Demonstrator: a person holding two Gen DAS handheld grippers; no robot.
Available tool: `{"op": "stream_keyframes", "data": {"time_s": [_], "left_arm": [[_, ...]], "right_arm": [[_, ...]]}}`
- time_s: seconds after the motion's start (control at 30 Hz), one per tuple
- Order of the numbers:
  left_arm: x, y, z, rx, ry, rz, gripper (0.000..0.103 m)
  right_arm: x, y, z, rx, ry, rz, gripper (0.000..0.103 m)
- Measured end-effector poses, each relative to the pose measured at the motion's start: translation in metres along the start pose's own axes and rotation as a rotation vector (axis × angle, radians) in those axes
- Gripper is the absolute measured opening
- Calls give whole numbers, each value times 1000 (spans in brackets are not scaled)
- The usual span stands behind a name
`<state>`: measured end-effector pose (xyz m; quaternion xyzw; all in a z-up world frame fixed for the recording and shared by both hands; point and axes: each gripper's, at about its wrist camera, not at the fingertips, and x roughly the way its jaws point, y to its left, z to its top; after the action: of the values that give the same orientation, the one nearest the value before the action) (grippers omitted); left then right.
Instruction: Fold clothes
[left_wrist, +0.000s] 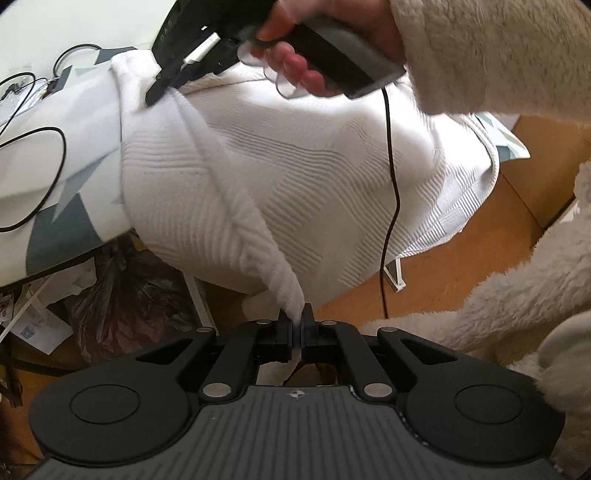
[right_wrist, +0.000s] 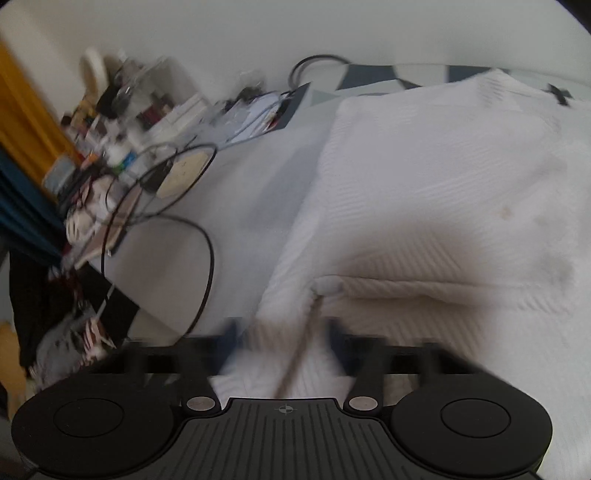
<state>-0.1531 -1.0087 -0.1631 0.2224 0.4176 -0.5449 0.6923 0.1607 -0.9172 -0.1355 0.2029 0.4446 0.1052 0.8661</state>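
Observation:
A white ribbed knit garment (left_wrist: 314, 166) lies over the table (left_wrist: 44, 155), which has a star-patterned cover, and its near side hangs off the edge. My left gripper (left_wrist: 295, 325) is shut on a pulled-out corner of the garment, which stretches up from the jaws as a taut fold. My right gripper (left_wrist: 153, 96), held by a hand in a fleecy sleeve (left_wrist: 498, 55), rests its dark tips together on the garment's far edge. In the right wrist view the garment (right_wrist: 443, 177) fills the right side. There the right gripper (right_wrist: 280, 328) is blurred, with cloth between its fingers.
Black cable loops (right_wrist: 173, 221) lie on the table's left part, beside a cluttered pile of small items (right_wrist: 122, 122). A thin black cord (left_wrist: 391, 166) hangs from the right gripper. A dark plastic bag (left_wrist: 122, 295) and papers sit under the table on the wooden floor (left_wrist: 424, 288).

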Motion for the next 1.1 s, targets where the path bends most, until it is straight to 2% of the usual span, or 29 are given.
{"op": "stream_keyframes", "data": {"time_s": [0.13,0.2,0.27,0.3,0.37,0.4,0.43,0.5,0.6,0.67,0.73,0.83,0.97,1.0,1.1], "left_arm": [[19,1,-4,-22,18,-22,4],[35,3,-7,-45,37,-33,4],[52,7,-11,-85,53,-28,5],[60,11,-14,-114,66,-29,6],[74,23,-19,-199,106,-50,18],[80,30,-22,-238,121,-61,21],[80,36,-25,-264,126,-70,25],[73,45,-29,-299,109,-71,29],[59,58,-33,-352,64,-72,39],[50,65,-32,-385,15,-69,51],[46,71,-29,-396,-16,-54,54],[55,74,-18,-369,0,-1,55],[72,74,-13,-265,27,60,59],[75,75,-13,-247,33,55,59],[81,77,-11,-193,14,4,70]], "right_arm": [[-15,15,-10,-149,-50,-100,4],[-14,18,-18,-221,-34,-148,5],[-4,17,-22,-247,1,-186,13],[0,16,-24,-252,11,-201,25],[0,17,-28,-275,-11,-249,43],[-2,18,-30,-285,-21,-285,60],[-7,19,-33,-298,-37,-312,68],[-18,17,-39,-321,-61,-320,69],[-36,6,-50,-298,-73,-338,70],[-49,-3,-59,-267,-81,-351,70],[-60,-12,-69,-232,-89,-365,71],[-74,-26,-85,-185,-96,-391,74],[-89,-40,-103,-133,-99,-419,75],[-93,-43,-107,-123,-99,-424,75],[-106,-50,-118,-97,-106,-435,75]]}}
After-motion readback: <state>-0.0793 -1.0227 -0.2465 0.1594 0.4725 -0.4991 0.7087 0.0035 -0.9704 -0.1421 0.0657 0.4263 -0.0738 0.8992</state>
